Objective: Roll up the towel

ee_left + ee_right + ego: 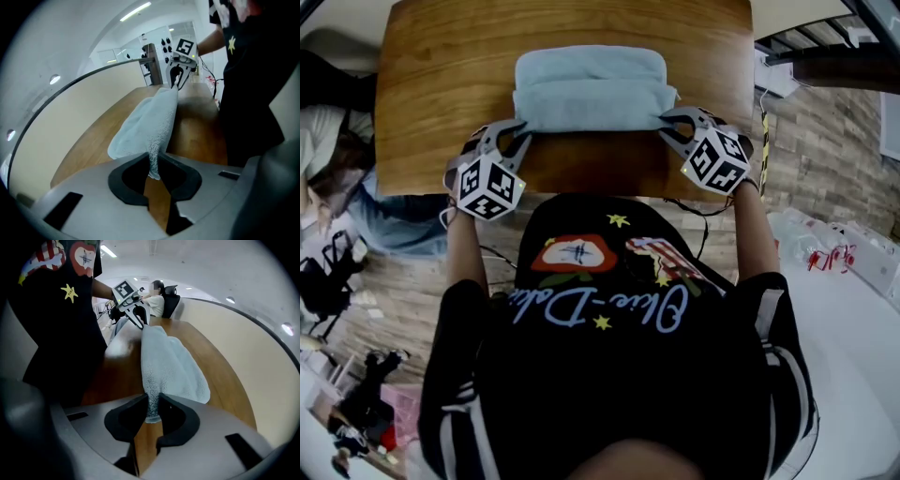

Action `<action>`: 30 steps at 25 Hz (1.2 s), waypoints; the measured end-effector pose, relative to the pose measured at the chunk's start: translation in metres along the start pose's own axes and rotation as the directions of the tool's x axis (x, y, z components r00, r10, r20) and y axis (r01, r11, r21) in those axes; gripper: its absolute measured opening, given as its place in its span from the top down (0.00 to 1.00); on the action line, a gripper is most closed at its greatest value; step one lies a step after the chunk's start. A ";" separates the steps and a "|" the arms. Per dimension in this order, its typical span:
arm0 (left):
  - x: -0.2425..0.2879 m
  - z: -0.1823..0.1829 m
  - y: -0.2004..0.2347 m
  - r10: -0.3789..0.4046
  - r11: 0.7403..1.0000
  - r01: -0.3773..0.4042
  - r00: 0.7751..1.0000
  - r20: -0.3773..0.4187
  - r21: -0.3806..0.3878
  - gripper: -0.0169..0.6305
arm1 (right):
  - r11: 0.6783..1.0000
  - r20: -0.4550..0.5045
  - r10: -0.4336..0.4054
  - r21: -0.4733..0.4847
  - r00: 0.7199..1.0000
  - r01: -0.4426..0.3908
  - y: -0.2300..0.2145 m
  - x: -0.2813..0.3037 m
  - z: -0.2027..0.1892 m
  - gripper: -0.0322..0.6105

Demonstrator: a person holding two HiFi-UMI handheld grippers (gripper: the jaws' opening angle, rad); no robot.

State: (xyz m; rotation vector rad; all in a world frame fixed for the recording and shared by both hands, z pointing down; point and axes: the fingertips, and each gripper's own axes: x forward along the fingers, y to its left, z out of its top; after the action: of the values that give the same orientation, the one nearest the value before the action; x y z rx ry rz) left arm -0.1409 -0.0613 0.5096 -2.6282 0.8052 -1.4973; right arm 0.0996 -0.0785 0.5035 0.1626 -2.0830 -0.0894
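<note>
A pale blue towel (592, 86) lies folded on the wooden table (441, 84), its near edge doubled over. My left gripper (517, 131) is shut on the towel's near left corner; in the left gripper view the towel (149, 123) runs from its jaws to the other gripper. My right gripper (667, 124) is shut on the near right corner, and the towel (166, 363) is pinched between its pads in the right gripper view. The held edge is lifted slightly off the table.
The table's near edge (581, 192) is right in front of my body. A seated person (157, 301) is beyond the table's left end. White boxes and clutter (839, 253) are on the floor to the right.
</note>
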 end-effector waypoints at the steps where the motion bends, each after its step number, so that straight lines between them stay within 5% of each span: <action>1: -0.004 0.002 0.001 -0.001 1.000 0.001 1.000 0.006 -0.003 0.89 | 1.000 0.002 0.001 -0.007 1.000 -0.001 0.000 -0.004 0.003 0.86; 5: -0.013 0.008 0.009 -0.018 0.999 0.018 1.000 0.021 -0.030 0.89 | 1.000 0.040 0.018 0.024 0.999 -0.019 -0.004 -0.017 0.012 0.86; 14: -0.022 0.015 0.030 -0.134 0.978 0.137 0.991 0.026 -0.161 0.90 | 0.958 0.167 0.040 0.274 0.985 -0.085 -0.029 -0.033 0.028 0.86; 23: -0.009 0.028 0.071 -0.139 0.963 0.141 0.990 0.025 -0.232 0.90 | 0.880 0.246 0.006 0.459 0.969 -0.122 -0.070 -0.031 0.029 0.86; 30: 0.010 0.025 0.102 -0.088 0.969 0.084 0.996 -0.005 -0.234 0.90 | 0.879 0.241 -0.040 0.470 0.970 -0.081 -0.104 -0.018 0.031 0.86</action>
State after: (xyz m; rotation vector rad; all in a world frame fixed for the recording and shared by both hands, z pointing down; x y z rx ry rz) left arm -0.1603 -0.1597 0.4782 -2.8565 0.9348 -1.5322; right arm 0.0898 -0.1787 0.4587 0.4487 -2.3199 0.4465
